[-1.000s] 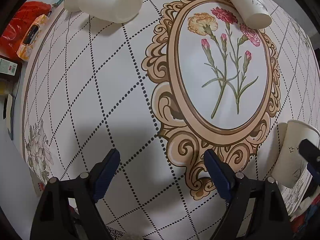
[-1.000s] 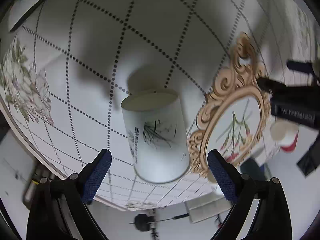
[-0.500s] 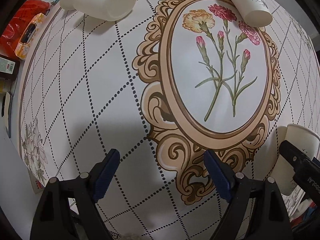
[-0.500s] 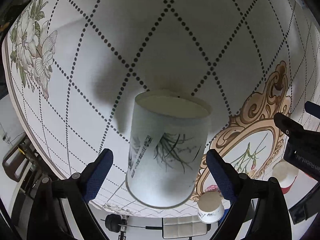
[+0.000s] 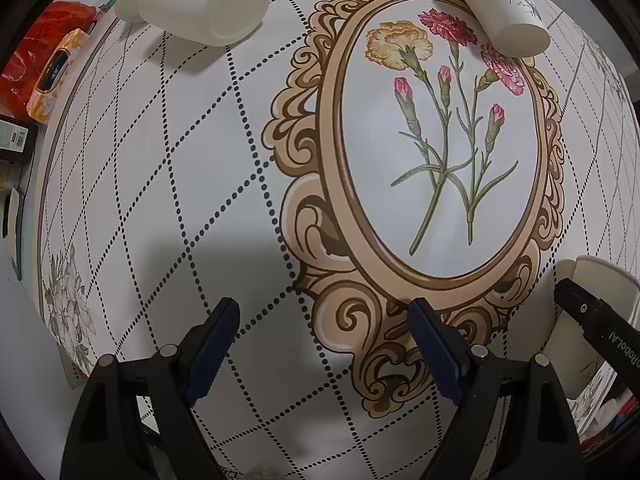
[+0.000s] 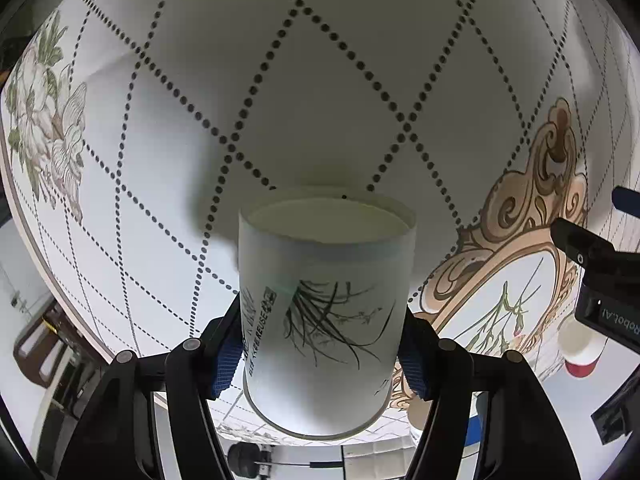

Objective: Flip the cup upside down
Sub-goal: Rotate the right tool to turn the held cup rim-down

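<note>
Jaws, right gripper [image 6: 322,354]: closed against both sides of the paper cup [image 6: 322,312], blue pads touching its wall. Jaws, left gripper [image 5: 326,344]: spread wide, nothing between them, hovering above the tablecloth [image 5: 208,184]. Item, paper cup: white, printed with dark grass strokes and small lettering (partly legible, "REUSE"), held at the near edge of the table in the right wrist view, its rolled rim toward the camera and its recessed base facing the cloth; whether it touches the cloth cannot be told. Same cup shows at the right edge of the left wrist view, with a black finger of the right gripper across it. Item, tablecloth: white, dotted diamond grid, ornate tan oval frame [image 5: 316,184] enclosing printed carnations [image 5: 444,128]. Far side, left wrist view: a second paper cup [image 5: 500,4] lying on its side over the frame's upper edge; a plain white cup [image 5: 204,2] lying on its side to the left. Beyond the table edge: an orange packet [image 5: 52,72].
</note>
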`<control>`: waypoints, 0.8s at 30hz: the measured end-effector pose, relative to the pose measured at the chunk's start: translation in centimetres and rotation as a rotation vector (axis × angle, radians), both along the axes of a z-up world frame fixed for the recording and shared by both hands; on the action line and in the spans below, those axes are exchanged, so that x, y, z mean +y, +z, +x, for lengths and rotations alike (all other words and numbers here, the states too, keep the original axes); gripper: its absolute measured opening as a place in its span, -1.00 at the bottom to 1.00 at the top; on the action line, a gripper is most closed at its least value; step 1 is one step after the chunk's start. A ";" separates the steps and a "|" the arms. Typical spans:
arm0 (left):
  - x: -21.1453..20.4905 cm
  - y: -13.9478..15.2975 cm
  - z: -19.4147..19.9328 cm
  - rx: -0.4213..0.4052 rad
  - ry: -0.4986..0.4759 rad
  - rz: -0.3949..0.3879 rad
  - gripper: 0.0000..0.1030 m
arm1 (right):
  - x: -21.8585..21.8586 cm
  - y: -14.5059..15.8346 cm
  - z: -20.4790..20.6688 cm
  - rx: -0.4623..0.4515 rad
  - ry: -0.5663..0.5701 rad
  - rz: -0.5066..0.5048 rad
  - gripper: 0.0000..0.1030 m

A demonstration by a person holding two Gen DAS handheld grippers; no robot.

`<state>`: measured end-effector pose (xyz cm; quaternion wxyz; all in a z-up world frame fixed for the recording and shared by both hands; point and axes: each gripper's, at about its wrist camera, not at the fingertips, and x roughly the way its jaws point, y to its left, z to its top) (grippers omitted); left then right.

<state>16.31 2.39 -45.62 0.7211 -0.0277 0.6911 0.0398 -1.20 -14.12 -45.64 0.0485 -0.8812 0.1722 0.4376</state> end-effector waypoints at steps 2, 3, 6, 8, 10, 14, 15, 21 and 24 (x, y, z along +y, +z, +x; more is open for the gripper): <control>0.0 0.0 0.1 0.003 -0.001 -0.002 0.67 | 0.5 0.1 0.5 -0.004 -0.020 0.013 0.32; 0.0 -0.1 0.3 0.004 -0.003 -0.002 0.67 | 0.9 0.0 0.8 -0.010 -0.033 0.024 0.31; -0.1 0.0 0.5 0.003 -0.010 0.001 0.67 | 4.1 -0.5 1.6 -0.028 -0.104 0.048 0.31; -0.1 0.0 0.7 0.003 -0.012 0.002 0.67 | 4.9 0.2 2.6 -0.044 -0.182 0.077 0.31; 0.0 0.1 1.0 0.000 -0.012 0.002 0.66 | 6.1 0.4 4.4 -0.063 -0.281 0.107 0.31; 0.3 0.5 1.6 -0.004 -0.012 0.002 0.66 | 8.1 1.4 7.8 -0.097 -0.557 0.184 0.31; 0.3 0.5 1.8 -0.005 -0.014 0.003 0.66 | 8.4 1.7 8.6 -0.101 -0.630 0.202 0.31; 0.6 1.0 2.7 -0.014 -0.027 -0.030 0.66 | 9.3 2.9 13.8 -0.133 -1.068 0.288 0.31; 0.5 1.1 3.2 -0.017 -0.037 -0.034 0.66 | 9.0 3.2 16.4 -0.148 -1.278 0.316 0.31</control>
